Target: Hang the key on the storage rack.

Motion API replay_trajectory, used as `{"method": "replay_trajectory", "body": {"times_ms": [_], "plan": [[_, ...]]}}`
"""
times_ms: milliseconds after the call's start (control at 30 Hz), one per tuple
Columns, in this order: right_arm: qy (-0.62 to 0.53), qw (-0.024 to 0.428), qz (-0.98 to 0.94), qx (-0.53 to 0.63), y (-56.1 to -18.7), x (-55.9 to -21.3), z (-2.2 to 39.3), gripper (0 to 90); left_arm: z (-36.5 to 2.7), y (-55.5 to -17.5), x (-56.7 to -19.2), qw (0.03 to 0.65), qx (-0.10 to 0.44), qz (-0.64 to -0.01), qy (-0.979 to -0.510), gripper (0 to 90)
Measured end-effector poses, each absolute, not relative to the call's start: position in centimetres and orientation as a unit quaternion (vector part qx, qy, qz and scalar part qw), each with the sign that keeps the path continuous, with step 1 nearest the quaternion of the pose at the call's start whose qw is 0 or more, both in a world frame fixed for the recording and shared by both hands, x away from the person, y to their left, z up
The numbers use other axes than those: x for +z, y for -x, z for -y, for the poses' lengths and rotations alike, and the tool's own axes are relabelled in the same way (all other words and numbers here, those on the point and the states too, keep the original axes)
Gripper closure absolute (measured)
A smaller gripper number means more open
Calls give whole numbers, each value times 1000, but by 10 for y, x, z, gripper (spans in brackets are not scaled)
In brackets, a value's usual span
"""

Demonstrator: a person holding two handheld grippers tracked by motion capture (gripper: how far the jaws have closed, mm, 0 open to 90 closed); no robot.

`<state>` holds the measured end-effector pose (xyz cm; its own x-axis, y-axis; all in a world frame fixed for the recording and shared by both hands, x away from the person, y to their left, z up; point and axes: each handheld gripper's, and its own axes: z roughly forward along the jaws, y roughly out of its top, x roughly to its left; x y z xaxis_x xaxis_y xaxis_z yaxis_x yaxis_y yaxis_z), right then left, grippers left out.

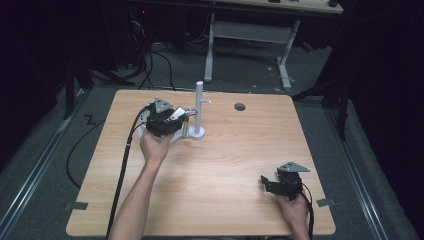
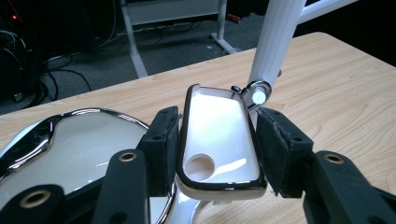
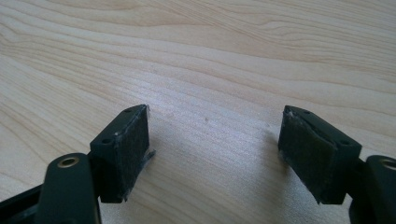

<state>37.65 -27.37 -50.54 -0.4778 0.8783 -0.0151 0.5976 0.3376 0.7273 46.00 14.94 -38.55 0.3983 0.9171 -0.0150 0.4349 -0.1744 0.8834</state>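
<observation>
- A white, chrome-rimmed tray (image 2: pixel 218 140), upper left of centre in the high view, stands just beside a white stand (image 1: pixel 199 107).
- The left gripper (image 2: pixel 217 140), forearm stretched forward, is clamped on that tray.
- The right gripper (image 1: pixel 274 186), lower right, rests on the table (image 1: pixel 225 165), jaws spread wide apart.

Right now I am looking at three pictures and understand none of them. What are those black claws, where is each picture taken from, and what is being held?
No robot here: a person holds a black two-jaw gripper in each hand at a wooden table. One picture looks down from above. The other two come from cameras riding on each gripper.

The left gripper is closed on a white tray with a dark rim, beside a white stand with an upright pole. A shiny white dish lies next to it.

The right gripper is open and holds nothing, resting near the table's right front corner.
</observation>
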Motion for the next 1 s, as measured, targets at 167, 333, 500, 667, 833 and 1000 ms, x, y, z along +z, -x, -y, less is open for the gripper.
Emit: {"method": "replay_trajectory", "body": {"times_ms": [167, 333, 500, 667, 833, 1000], "plan": [[-467, 208, -791, 337, -376, -505, 274, 248, -147, -460, -391, 431, 275, -474, -717, 508], [-467, 208, -791, 337, -376, -505, 274, 248, -145, -460, -397, 429, 271, -475, -719, 507], [-466, 208, -791, 337, -376, -505, 274, 248, -141, -460, -402, 427, 265, -475, -722, 507], [-466, 208, -791, 337, -376, -505, 274, 248, -136, -461, -408, 424, 262, -473, -726, 506], [-466, 208, -791, 337, -376, -505, 274, 248, -130, -461, -414, 422, 256, -472, -730, 505], [-467, 208, -791, 337, -376, -505, 274, 248, -127, -461, -421, 421, 249, -475, -732, 505]]}}
